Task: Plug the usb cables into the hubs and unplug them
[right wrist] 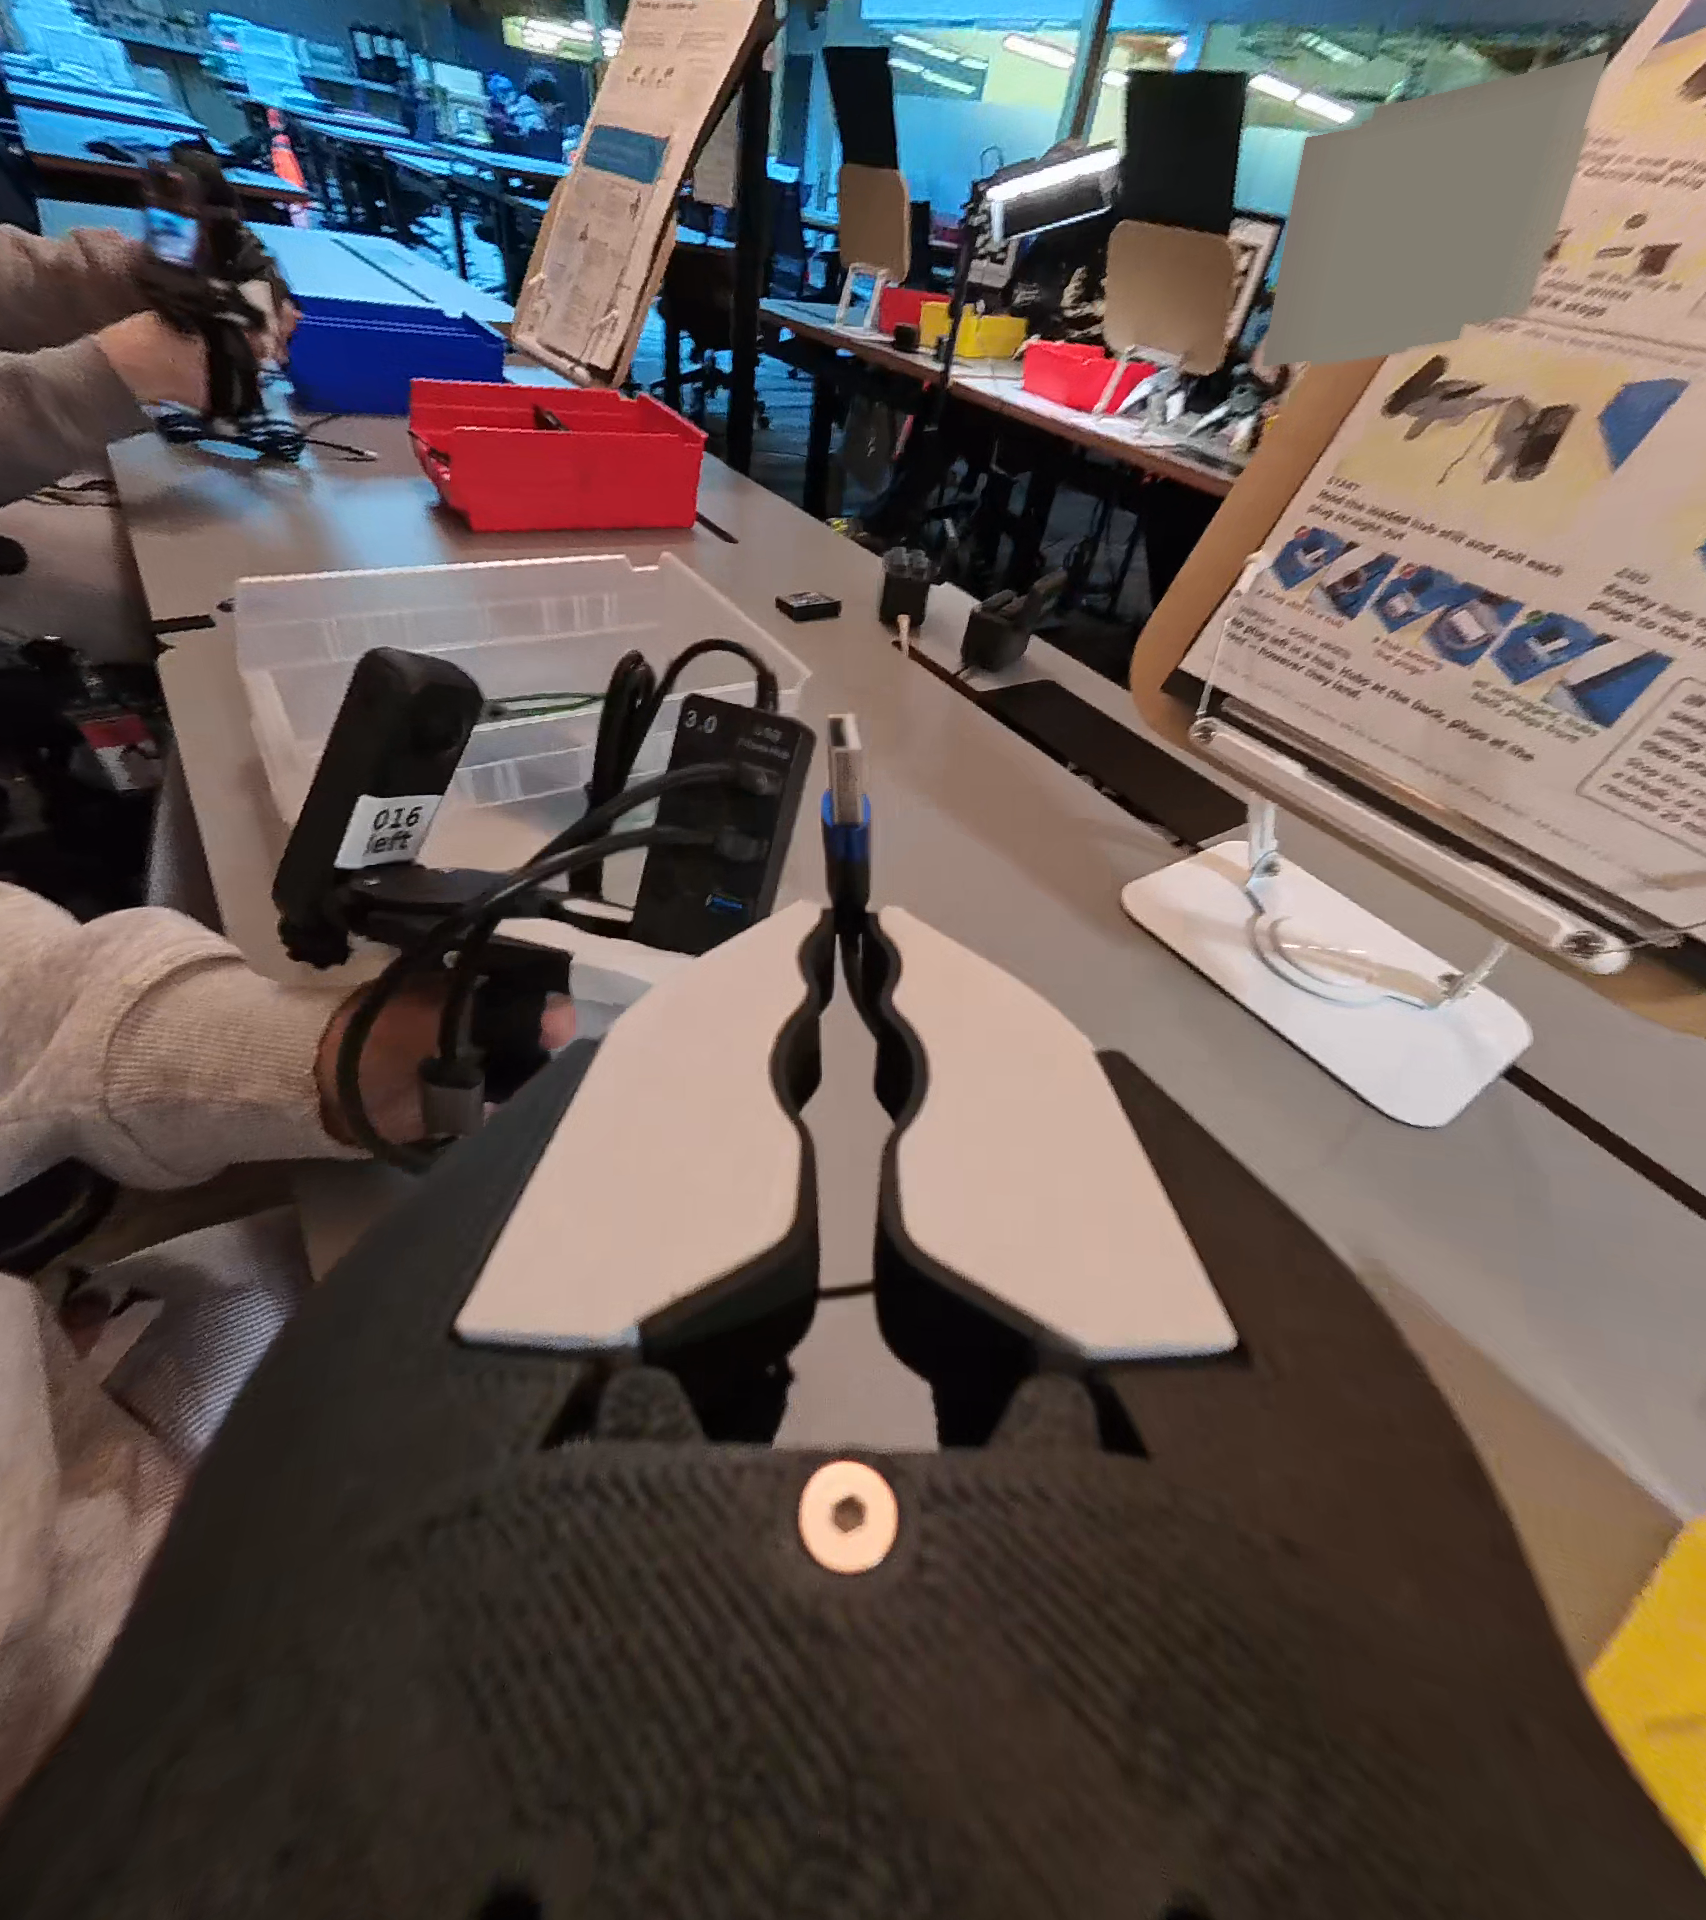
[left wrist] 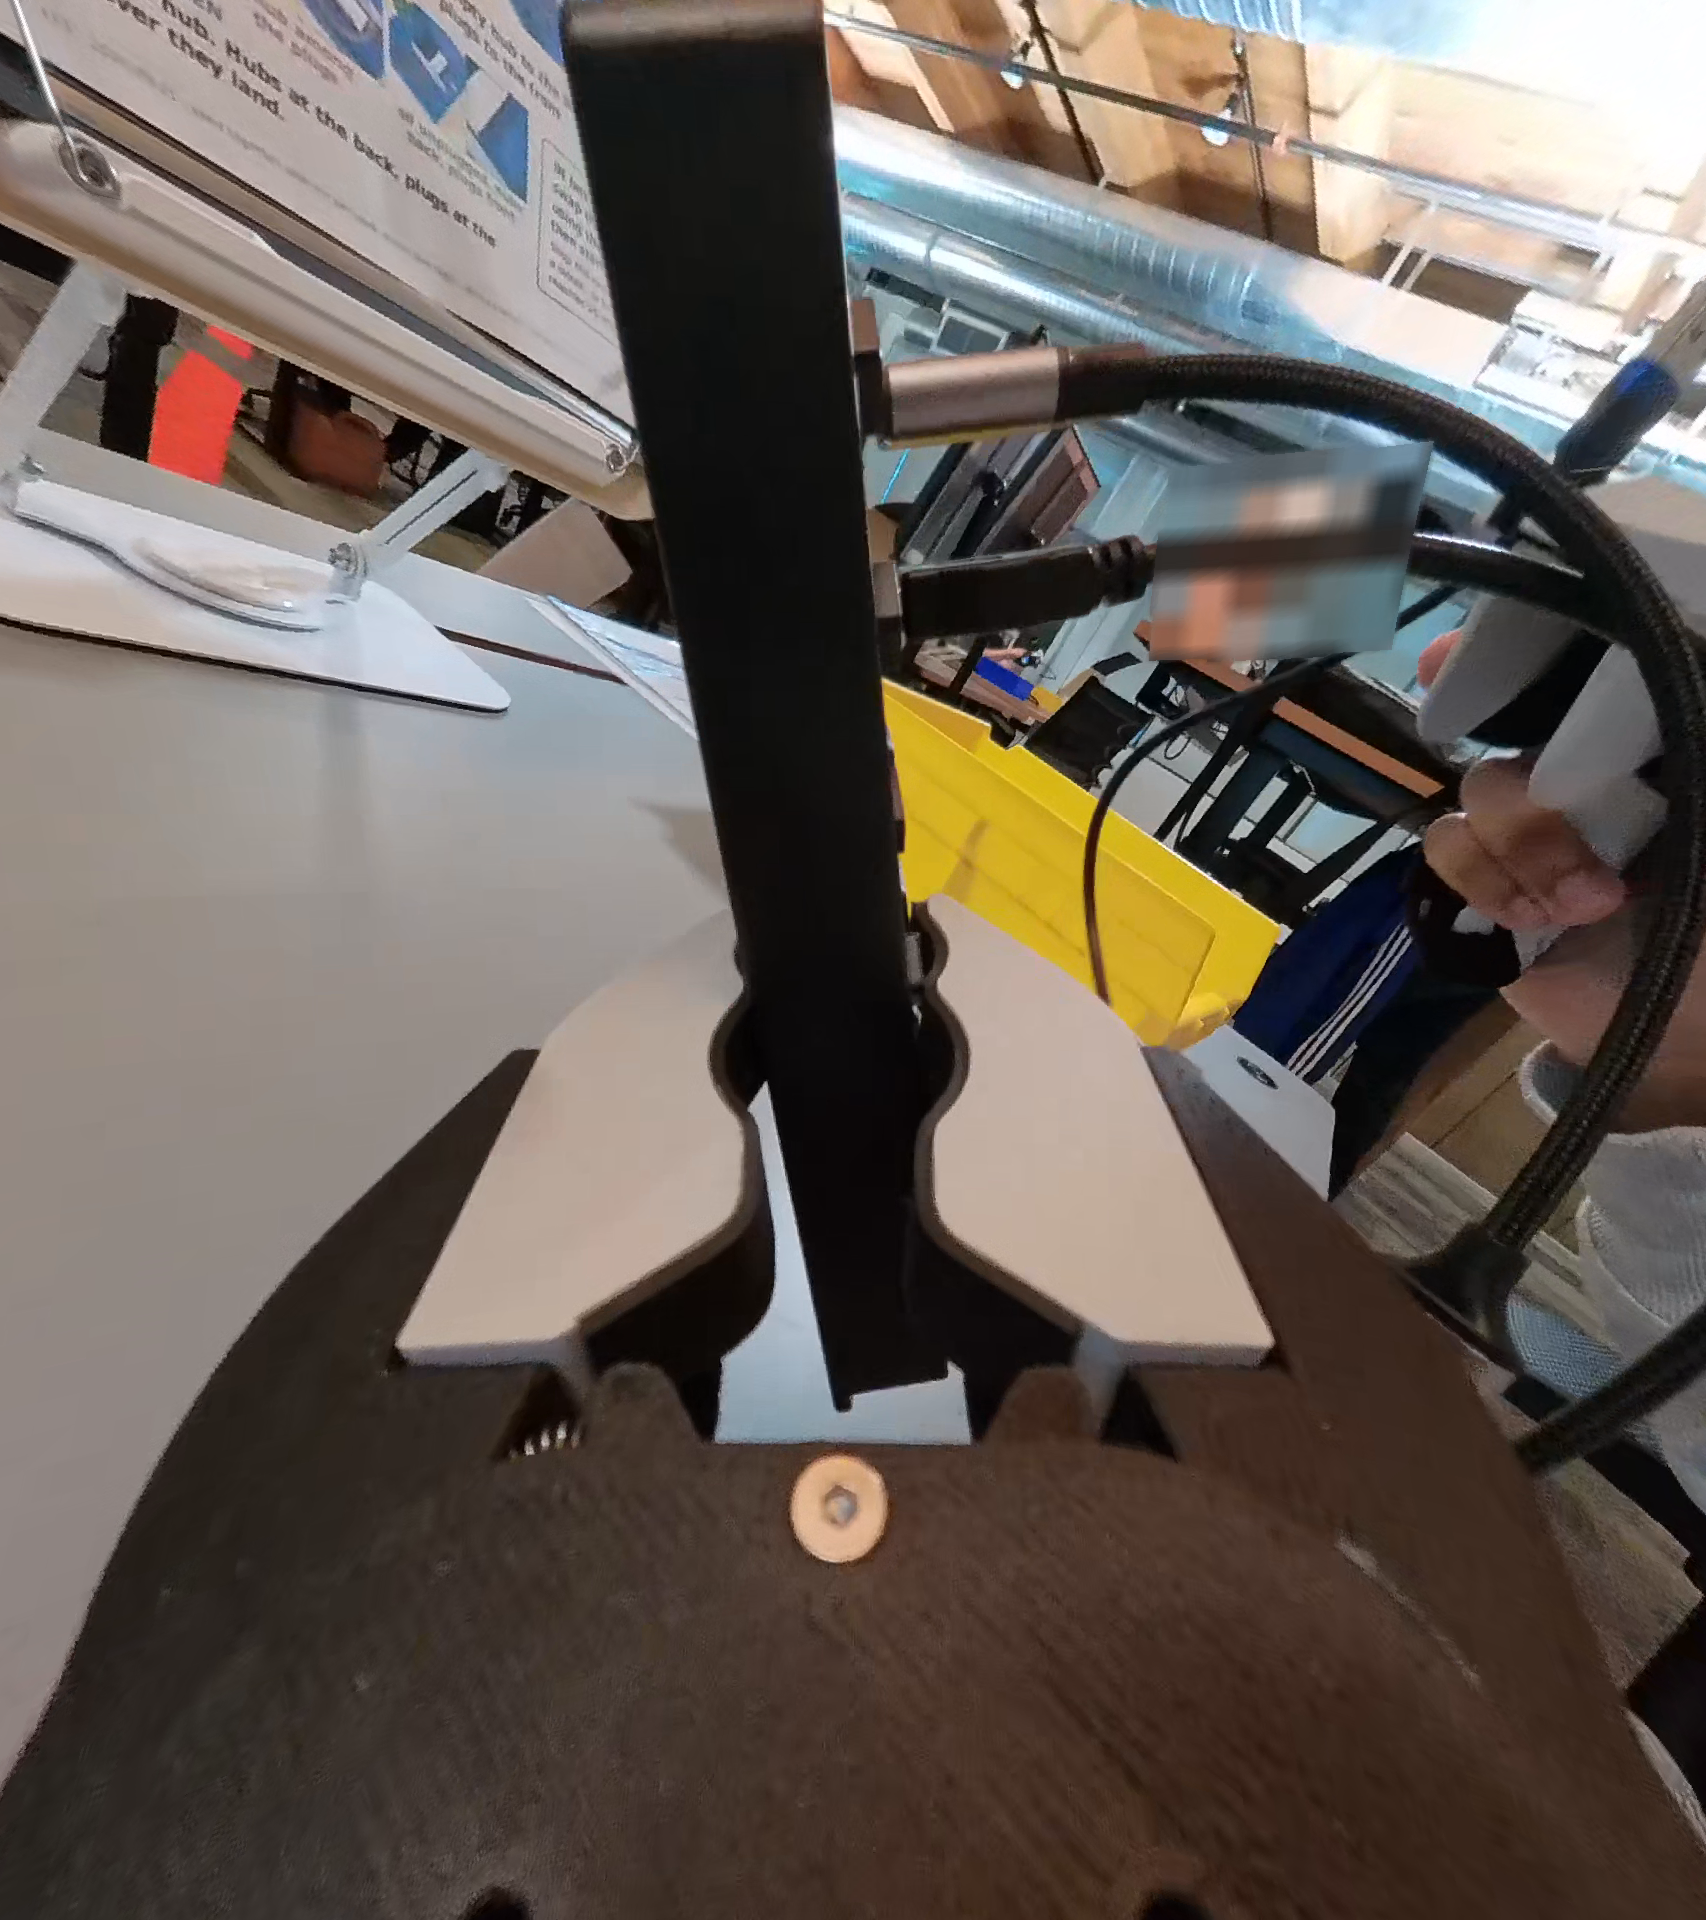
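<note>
My left gripper (left wrist: pixel 833 966) is shut on a long black USB hub (left wrist: pixel 724 520) and holds it upright above the table. Two cables are plugged into the hub's right side: a grey braided plug (left wrist: pixel 974 400) and a black plug (left wrist: pixel 1005 592). My right gripper (right wrist: pixel 849 914) is shut on a blue USB plug (right wrist: pixel 844 800) with its metal end pointing up, apart from the hub (right wrist: pixel 724 821). The blue plug also shows at the far right of the left wrist view (left wrist: pixel 1649 364). The left gripper shows in the right wrist view (right wrist: pixel 475 935).
A white document stand (right wrist: pixel 1348 997) with an instruction sheet stands on the grey table at the right. A clear plastic tray (right wrist: pixel 516 634) lies behind the hub, a red bin (right wrist: pixel 558 457) farther back, a yellow bin (left wrist: pixel 1057 862) by the table edge. Another person works at the far left. The left gripper's tips are roughly 15 cm from the right gripper's.
</note>
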